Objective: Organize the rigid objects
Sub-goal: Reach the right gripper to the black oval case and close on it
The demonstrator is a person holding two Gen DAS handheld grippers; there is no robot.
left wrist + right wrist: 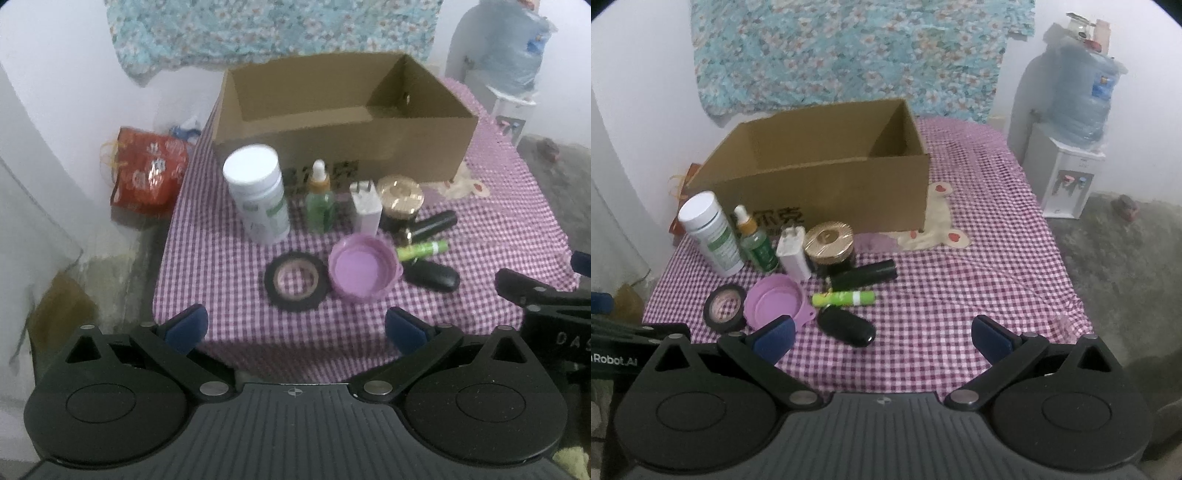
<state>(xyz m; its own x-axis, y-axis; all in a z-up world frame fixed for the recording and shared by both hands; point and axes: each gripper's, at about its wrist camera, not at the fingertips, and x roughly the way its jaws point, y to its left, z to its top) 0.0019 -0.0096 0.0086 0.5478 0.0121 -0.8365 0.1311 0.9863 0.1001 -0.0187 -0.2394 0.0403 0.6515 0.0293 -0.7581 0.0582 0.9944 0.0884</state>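
So nothing's been picked up yet, both grippers are hanging back at the near edge of the table. The left gripper has its jaws spread wide apart and empty, and so does the right gripper.

All the bits sit in a cluster on the checked tablecloth, just in front of the cardboard box, left of centre. Far row, left to right: white pill bottle, small dropper bottle, white charger plug, gold-lidded jar. Nearer: roll of black tape, purple lid lying open side up, a green tube, a dark tube and a black case.

Handling guess: everything looks stiff and light. The pill bottle is tall and smooth, so I'd grab it round the middle, it could tip. The dropper bottle looks like glass, go gently, by the body and not the cap. Tape and lid are flat, so pinch a rim.

The box looks empty as far as I can see inside, though its near wall hides part of the floor
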